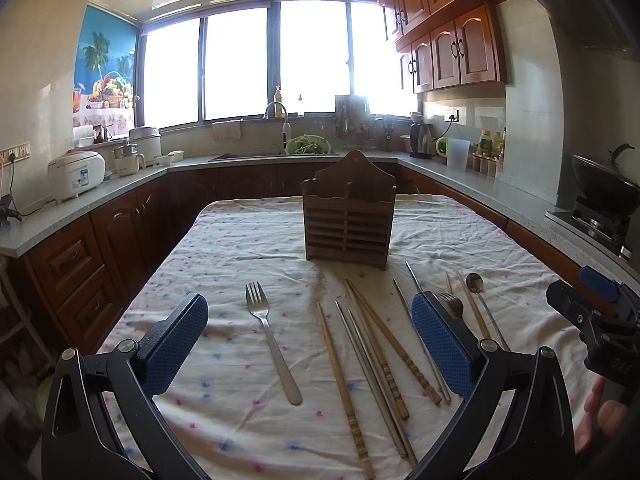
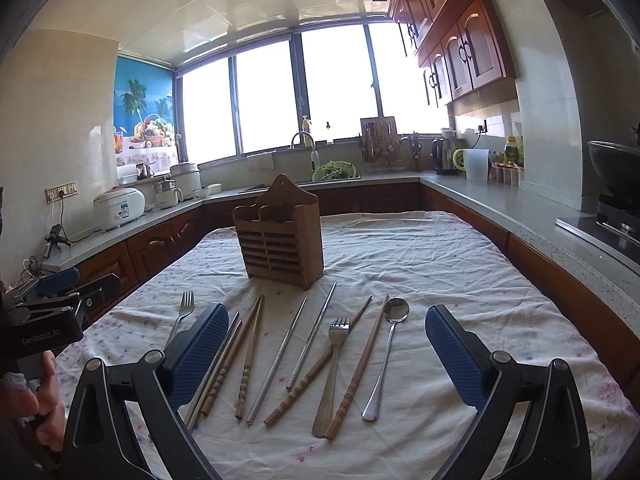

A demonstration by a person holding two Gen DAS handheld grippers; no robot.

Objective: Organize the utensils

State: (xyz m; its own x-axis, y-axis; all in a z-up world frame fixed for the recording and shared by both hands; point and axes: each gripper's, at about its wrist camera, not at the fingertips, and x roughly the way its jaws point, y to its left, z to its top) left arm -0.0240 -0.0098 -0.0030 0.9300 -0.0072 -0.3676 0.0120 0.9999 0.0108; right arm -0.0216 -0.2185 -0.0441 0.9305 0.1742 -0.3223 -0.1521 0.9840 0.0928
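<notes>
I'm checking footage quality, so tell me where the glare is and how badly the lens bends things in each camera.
Left wrist view: the window is blown out white, leaving the wooden utensil holder backlit and dark; counters curve strongly at the edges. Right wrist view: same white window, holder better lit, cutlery sharp, and black vignette in the corners.

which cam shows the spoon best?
Right wrist: the spoon lies whole and unobstructed between the open fingers, bowl to handle tip. Left wrist shows only its bowl and upper handle at the right, behind the finger.
</notes>
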